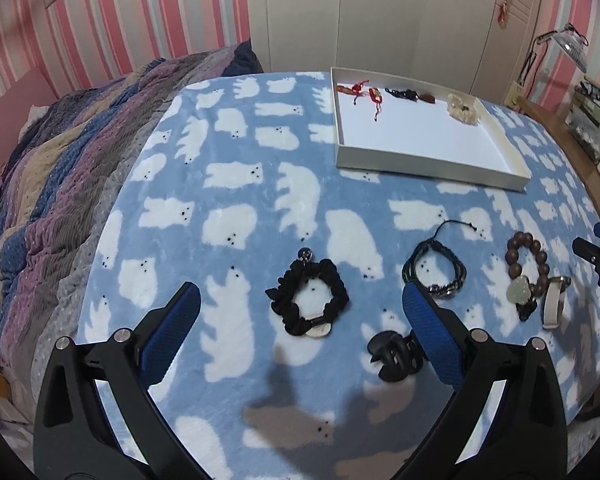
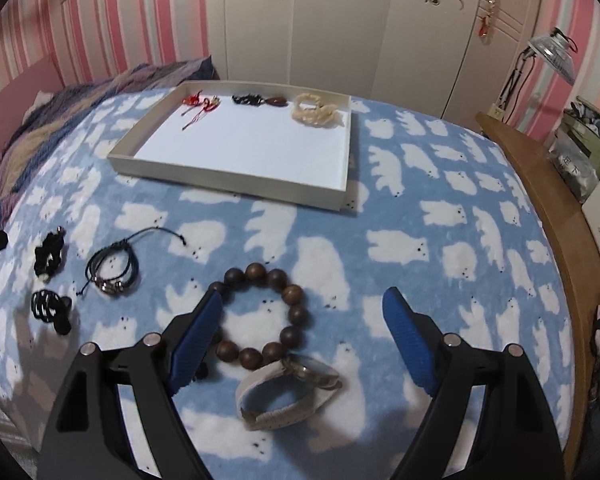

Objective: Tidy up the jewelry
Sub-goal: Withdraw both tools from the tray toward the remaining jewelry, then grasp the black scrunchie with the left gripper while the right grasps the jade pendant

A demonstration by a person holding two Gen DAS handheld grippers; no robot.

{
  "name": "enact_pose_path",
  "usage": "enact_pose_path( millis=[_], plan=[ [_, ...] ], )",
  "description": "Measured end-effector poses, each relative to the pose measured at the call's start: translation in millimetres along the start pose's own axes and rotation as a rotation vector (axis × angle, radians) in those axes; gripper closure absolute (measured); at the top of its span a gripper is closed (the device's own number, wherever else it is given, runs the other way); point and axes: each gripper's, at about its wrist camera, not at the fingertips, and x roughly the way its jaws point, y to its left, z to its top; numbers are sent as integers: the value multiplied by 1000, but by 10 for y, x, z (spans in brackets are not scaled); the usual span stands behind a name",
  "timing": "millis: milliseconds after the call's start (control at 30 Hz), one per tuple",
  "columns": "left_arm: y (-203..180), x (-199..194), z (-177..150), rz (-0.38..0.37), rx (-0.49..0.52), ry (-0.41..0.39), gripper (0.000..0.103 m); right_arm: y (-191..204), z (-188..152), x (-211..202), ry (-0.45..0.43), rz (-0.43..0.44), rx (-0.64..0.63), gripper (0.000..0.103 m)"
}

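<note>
Jewelry laid out in a row on the bear-print blanket (image 1: 236, 128), left to right: black scrunchie (image 1: 306, 298), black hair claw (image 1: 396, 354), black cord bracelet (image 1: 434, 270), wooden bead bracelet (image 2: 262, 314), beige-strap watch (image 2: 286, 394). White tray (image 2: 236, 180) sits farther back, holding red cord pieces (image 2: 198, 106), a dark pendant (image 2: 260, 100) and a cream bracelet (image 2: 316, 112) along its far edge. Left gripper (image 1: 300, 316) fingers spread wide above the scrunchie, holding nothing. Right gripper (image 2: 302, 314) fingers also apart, over the bead bracelet and watch.

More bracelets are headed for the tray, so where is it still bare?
The tray is bare across its middle and near side. Only the far wall is crowded: red cords, a dark pendant cord, a cream bracelet. Both grippers hang open.
</note>
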Motion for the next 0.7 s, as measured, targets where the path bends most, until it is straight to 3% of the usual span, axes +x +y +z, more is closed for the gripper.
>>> enact_pose_path(
  millis=[233, 500, 667, 700],
  plan=[
    [35, 142, -28, 12, 38, 56, 3, 175, -55, 94, 96, 29, -41, 20],
    [116, 403, 59, -38, 44, 181, 3, 466, -130, 284, 288, 110, -117, 21],
    [55, 568, 80, -21, 106, 210, 12, 598, -146, 371, 347, 130, -138, 23],
    [36, 608, 85, -22, 120, 213, 13, 608, -146, 397, 356, 134, -136, 29]
  ],
)
